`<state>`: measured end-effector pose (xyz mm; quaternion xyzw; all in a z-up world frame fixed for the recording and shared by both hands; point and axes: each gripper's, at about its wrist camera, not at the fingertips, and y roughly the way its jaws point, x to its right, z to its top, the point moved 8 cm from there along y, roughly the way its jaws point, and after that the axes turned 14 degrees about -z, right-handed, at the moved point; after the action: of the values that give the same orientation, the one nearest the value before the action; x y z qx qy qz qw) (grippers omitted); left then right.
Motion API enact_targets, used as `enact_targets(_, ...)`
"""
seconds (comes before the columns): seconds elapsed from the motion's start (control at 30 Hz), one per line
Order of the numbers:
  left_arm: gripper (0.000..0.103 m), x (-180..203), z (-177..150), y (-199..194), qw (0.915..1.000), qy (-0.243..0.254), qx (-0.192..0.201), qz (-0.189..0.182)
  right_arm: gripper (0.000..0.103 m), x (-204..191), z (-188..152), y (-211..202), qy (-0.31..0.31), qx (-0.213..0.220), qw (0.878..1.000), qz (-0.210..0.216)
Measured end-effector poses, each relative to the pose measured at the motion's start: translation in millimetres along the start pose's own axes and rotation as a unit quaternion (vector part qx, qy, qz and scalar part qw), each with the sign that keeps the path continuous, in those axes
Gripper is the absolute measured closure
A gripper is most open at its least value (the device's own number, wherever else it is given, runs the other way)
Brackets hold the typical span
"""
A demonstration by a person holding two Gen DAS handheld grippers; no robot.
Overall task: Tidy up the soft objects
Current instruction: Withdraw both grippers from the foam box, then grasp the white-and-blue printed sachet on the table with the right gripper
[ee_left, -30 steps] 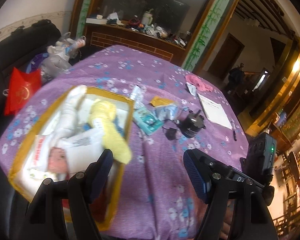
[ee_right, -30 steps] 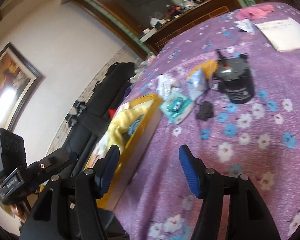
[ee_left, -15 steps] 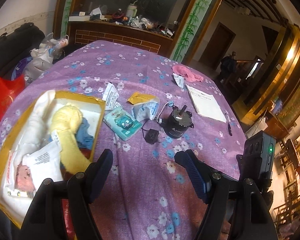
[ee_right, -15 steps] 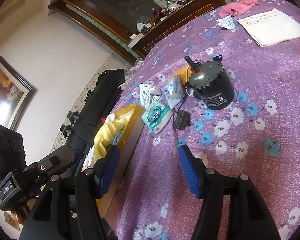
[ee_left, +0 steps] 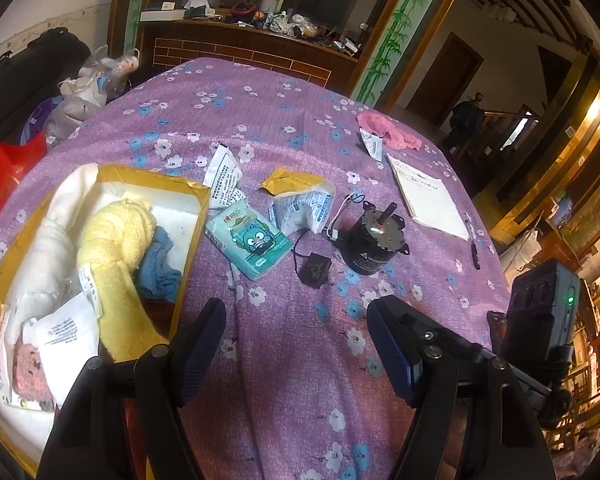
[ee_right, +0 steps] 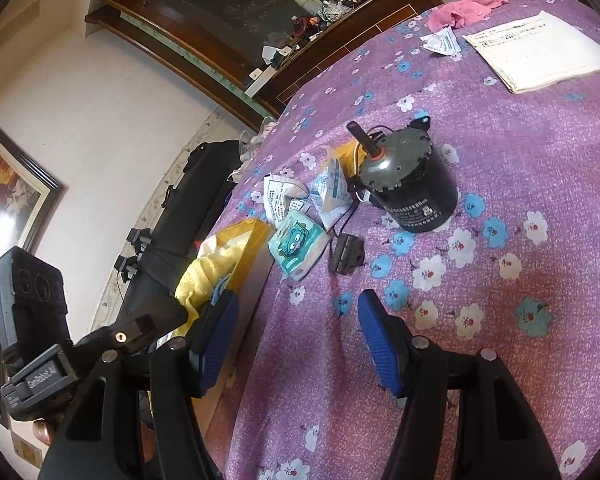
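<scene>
Tissues in a teal cartoon pack [ee_left: 249,242] lay ahead of our left tongs [ee_left: 298,344] and slightly to their left, on the purple worktop [ee_left: 300,380], just beside the yellow box [ee_left: 192,240] already holding a yellow towel [ee_left: 114,240]; its long axis ran diagonally, from near the box corner toward the black motor [ee_left: 370,244]; we held both tongs wide apart and empty; our right tongs [ee_right: 298,344] also faced the pack [ee_right: 296,246], though we judged the left nearer to the pack and the box.
</scene>
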<state>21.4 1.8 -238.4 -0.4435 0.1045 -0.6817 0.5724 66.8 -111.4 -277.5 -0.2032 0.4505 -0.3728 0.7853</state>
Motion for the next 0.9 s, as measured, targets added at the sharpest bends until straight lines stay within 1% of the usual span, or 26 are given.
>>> enact_targets(0.13, 0.027, -3, 5, 2, 1.0, -0.002, 0.001, 0.0, 0.042, -5, 9, 4, -0.004, -0.001, 1.0, -0.008)
enact_targets(0.27, 0.027, -9, 9, -3, 0.9999, -0.008, 0.011, 0.0, 0.042, -16, 26, 18, -0.019, -0.004, 0.999, -0.031)
enact_targets(0.4, 0.027, -18, 11, -15, 0.9996, -0.016, 0.025, 0.003, 0.042, -22, 41, 42, 0.001, -0.006, 0.999, -0.052)
enact_targets(0.47, 0.027, -22, 11, -22, 0.9993, -0.02, 0.031, 0.002, 0.042, -22, 45, 50, 0.015, -0.005, 0.997, -0.077)
enact_targets(0.57, 0.027, -28, 9, -30, 0.999, -0.021, 0.038, 0.005, 0.042, -20, 55, 71, 0.035, -0.004, 0.989, -0.145)
enact_targets(0.6, 0.027, -29, 9, -32, 0.9989, -0.02, 0.041, 0.005, 0.046, -19, 57, 78, 0.039, -0.007, 0.986, -0.159)
enact_targets(0.63, 0.027, -31, 9, -35, 0.9989, -0.02, 0.043, 0.006, 0.052, -20, 59, 84, 0.042, -0.008, 0.984, -0.171)
enact_targets(0.7, 0.027, -34, 8, -37, 0.9988, -0.022, 0.042, 0.006, 0.055, -23, 65, 93, 0.026, 0.005, 0.979, -0.202)
enact_targets(0.73, 0.027, -35, 7, -38, 0.9988, -0.024, 0.042, 0.006, 0.061, -24, 67, 98, 0.016, 0.01, 0.975, -0.221)
enact_targets(0.77, 0.027, -36, 7, -39, 0.9988, -0.025, 0.041, 0.006, 0.064, -23, 67, 102, 0.014, 0.009, 0.972, -0.234)
enact_targets(0.8, 0.027, -36, 6, -39, 0.9988, -0.025, 0.041, 0.006, 0.065, -22, 68, 105, 0.015, 0.013, 0.969, -0.247)
enact_targets(0.83, 0.027, -37, 6, -40, 0.9988, -0.025, 0.041, 0.006, 0.069, -22, 69, 106, 0.012, 0.017, 0.967, -0.255)
enact_targets(0.87, 0.027, -37, 6, -40, 0.9988, -0.026, 0.041, 0.006, 0.076, -20, 69, 107, 0.009, 0.018, 0.964, -0.264)
enact_targets(0.9, 0.027, -37, 6, -40, 0.9988, -0.026, 0.041, 0.005, 0.077, -19, 69, 107, 0.009, 0.021, 0.964, -0.264)
